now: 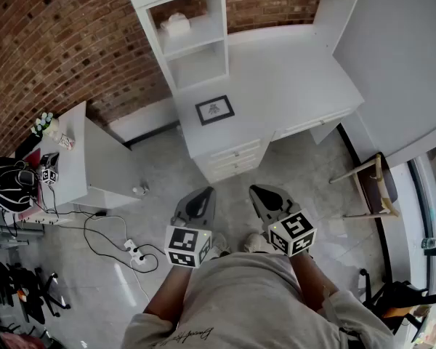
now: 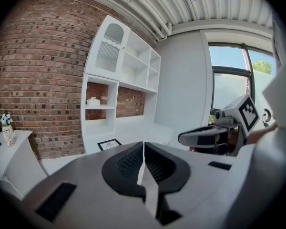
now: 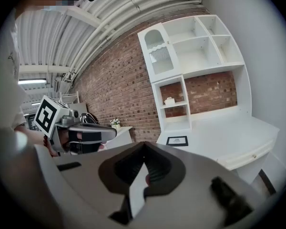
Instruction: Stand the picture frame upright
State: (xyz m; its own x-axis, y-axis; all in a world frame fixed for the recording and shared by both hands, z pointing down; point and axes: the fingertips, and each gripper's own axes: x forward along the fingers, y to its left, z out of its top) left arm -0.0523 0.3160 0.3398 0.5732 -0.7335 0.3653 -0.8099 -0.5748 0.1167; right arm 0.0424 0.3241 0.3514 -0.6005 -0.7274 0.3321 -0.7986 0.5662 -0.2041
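Approaching: step in hand; worktop point(image 1: 291, 78) well ahead.
Left tool point(image 1: 198, 198): clenched, empty.
Picture frame point(image 1: 214, 110): lying flat near the worktop's front left corner.
Right tool point(image 1: 265, 197): clenched, empty.
Next move: close in, part one tool's jaws, lift a frame edge.

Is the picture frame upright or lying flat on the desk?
Lying flat. The head view shows the picture frame face-up on the white desk; no edge of it rises in either gripper view.
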